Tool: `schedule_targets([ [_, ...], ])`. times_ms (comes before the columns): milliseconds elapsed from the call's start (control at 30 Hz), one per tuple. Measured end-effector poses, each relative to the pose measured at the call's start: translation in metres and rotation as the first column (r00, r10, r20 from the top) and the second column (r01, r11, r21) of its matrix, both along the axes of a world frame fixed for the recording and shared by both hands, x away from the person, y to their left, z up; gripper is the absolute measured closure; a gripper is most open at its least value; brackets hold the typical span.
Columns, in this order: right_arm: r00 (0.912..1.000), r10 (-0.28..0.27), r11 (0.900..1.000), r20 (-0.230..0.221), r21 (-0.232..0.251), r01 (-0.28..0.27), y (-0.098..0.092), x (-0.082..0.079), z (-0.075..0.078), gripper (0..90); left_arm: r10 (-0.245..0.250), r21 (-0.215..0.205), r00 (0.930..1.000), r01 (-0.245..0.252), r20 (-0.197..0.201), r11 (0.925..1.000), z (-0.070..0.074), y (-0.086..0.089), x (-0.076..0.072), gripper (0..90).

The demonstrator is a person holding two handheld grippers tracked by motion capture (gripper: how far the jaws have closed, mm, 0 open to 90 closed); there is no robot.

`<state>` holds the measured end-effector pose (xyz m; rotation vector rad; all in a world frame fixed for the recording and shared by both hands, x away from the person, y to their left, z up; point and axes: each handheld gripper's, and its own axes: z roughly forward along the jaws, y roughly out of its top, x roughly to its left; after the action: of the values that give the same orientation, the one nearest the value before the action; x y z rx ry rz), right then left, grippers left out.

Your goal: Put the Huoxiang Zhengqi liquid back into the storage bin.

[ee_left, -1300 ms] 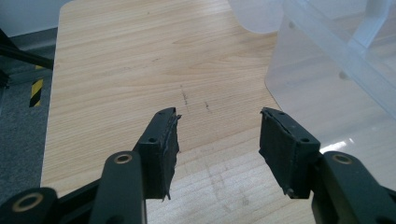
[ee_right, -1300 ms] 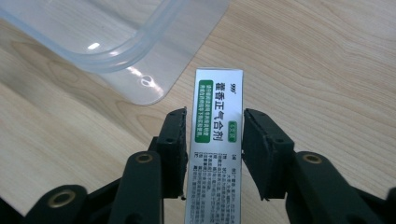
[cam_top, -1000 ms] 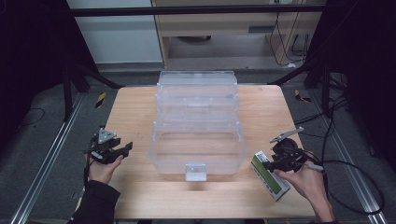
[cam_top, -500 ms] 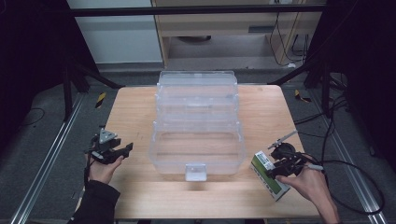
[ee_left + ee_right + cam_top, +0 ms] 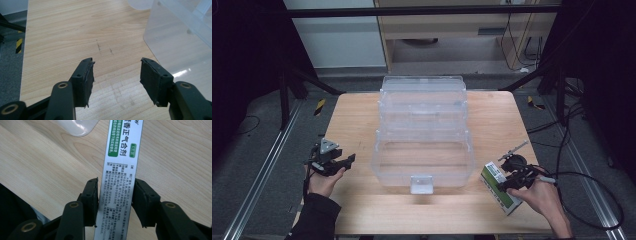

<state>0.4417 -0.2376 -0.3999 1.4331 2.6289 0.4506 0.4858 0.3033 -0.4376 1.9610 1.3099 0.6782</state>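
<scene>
While lying flat at bench (image 5: pixel 362 120) front right edge, beside clear bin (image 5: pixel 424 140), medicine box (image 5: pixel 120 180) looks light, stiff, slick-faced. Right tongs (image 5: pixel 115 202) just closing across narrow sides, pads meeting; best hold mid-length. Left tongs (image 5: pixel 116 80) apart, empty.

The right gripper (image 5: pixel 513 178) covers the middle of the box (image 5: pixel 499 187). In the right gripper view the box (image 5: pixel 120 182) runs off top and bottom edges; whether the pads (image 5: pixel 91 200) press it is unclear. Its small print is unreadable.
</scene>
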Motion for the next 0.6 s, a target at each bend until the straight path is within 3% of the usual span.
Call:
schedule_targets([
  [400, 0.9995, -0.028, 0.999, -0.013, -0.024, 0.028, 0.0006, 0.0019, 0.0015, 62.6, 0.000, 0.003, 1.0000, 0.000, -0.003, 1.0000, -0.0007, -0.0001, 0.0002, 43.3],
  [600, 0.9997, -0.004, 0.998, -0.023, -0.055, 0.002, 0.0035, 0.0035, 0.0025, 63.0, -0.004, 0.002, 1.0000, 0.004, -0.001, 1.0000, 0.0005, 0.0005, -0.0003, 43.1],
])
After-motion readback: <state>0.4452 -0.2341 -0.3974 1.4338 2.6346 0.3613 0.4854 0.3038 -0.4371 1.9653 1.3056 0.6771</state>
